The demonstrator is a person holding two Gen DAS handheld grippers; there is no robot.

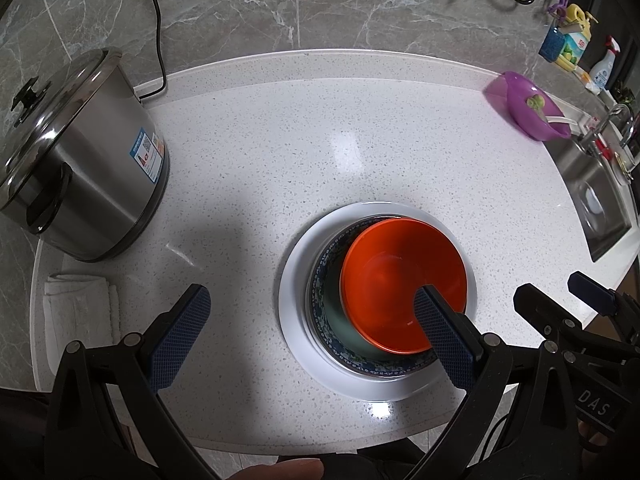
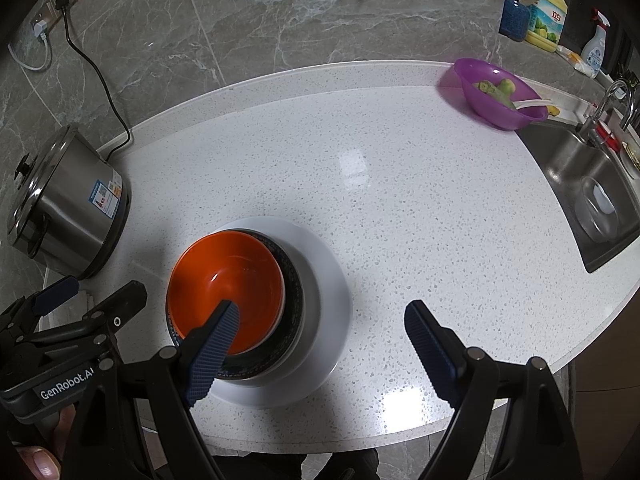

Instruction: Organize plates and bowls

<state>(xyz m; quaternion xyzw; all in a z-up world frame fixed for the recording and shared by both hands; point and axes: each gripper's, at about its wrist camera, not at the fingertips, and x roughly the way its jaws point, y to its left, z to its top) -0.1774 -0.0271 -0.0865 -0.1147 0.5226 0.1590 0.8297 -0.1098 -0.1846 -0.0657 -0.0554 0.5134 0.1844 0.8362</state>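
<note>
An orange bowl sits tilted inside a blue-patterned bowl, which stands on a white plate on the white counter. My left gripper is open above the stack's left side; its right finger overlaps the orange bowl. In the right wrist view the orange bowl, patterned bowl and white plate lie lower left. My right gripper is open, its left finger over the orange bowl. Each gripper shows in the other's view, the right gripper and the left gripper, both open.
A steel electric pot with a cord stands at the left. A folded white cloth lies near it. A purple bowl with green food is at the back right. A steel sink with a glass bowl is right. Bottles stand behind.
</note>
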